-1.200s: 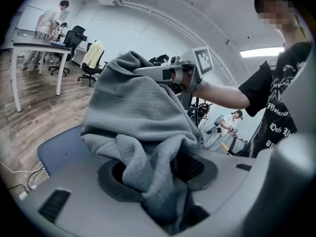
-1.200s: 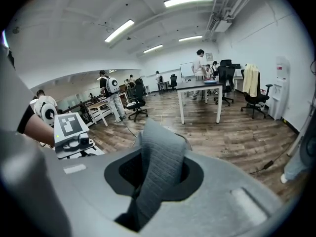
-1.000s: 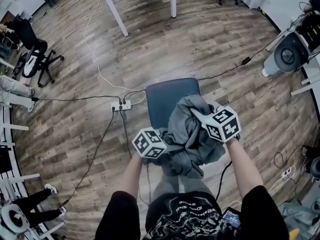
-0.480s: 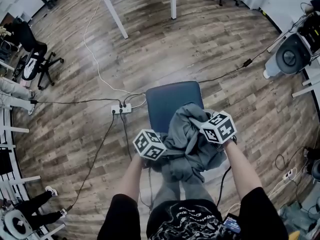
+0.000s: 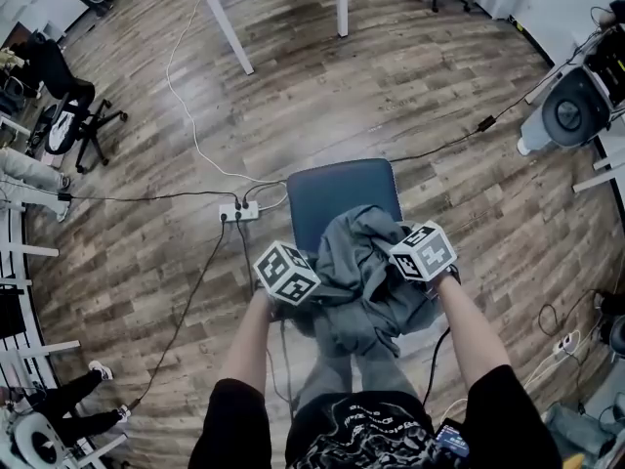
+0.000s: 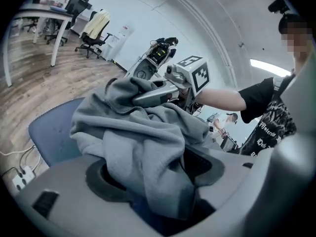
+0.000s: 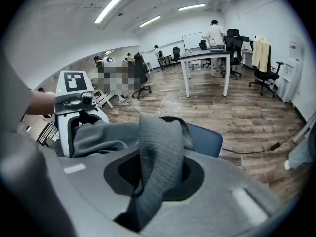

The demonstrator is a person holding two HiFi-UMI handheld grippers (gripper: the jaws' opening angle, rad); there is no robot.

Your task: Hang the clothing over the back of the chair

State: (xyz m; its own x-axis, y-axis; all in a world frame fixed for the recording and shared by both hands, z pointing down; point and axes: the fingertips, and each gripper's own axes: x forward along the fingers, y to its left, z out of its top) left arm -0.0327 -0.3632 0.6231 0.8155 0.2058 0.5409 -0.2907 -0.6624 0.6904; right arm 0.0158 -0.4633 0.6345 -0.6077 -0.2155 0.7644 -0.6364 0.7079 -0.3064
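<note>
A grey sweatshirt (image 5: 363,283) hangs bunched between my two grippers, above the near edge of a blue chair seat (image 5: 337,195). The cloth hides the chair's back. My left gripper (image 5: 307,289) is at the garment's left side. Its jaws have just been opening and stand wide, with the cloth (image 6: 143,142) draped loosely between them (image 6: 158,184). My right gripper (image 5: 404,264) is shut on a ribbed band of the sweatshirt (image 7: 160,149), which runs up out of its jaws (image 7: 157,184). The left gripper view shows the right gripper (image 6: 160,94) pinching the top of the heap.
A power strip (image 5: 237,210) with white and black cables lies on the wood floor left of the chair. White desk legs (image 5: 227,32) stand further off. An office chair (image 5: 70,115) is at far left and a round machine (image 5: 571,106) at far right. People stand in the background.
Both grippers have sunk, and the sweatshirt has come lower over the chair. The left gripper has rolled and shifted slightly left. Its grip on the cloth has loosened.
</note>
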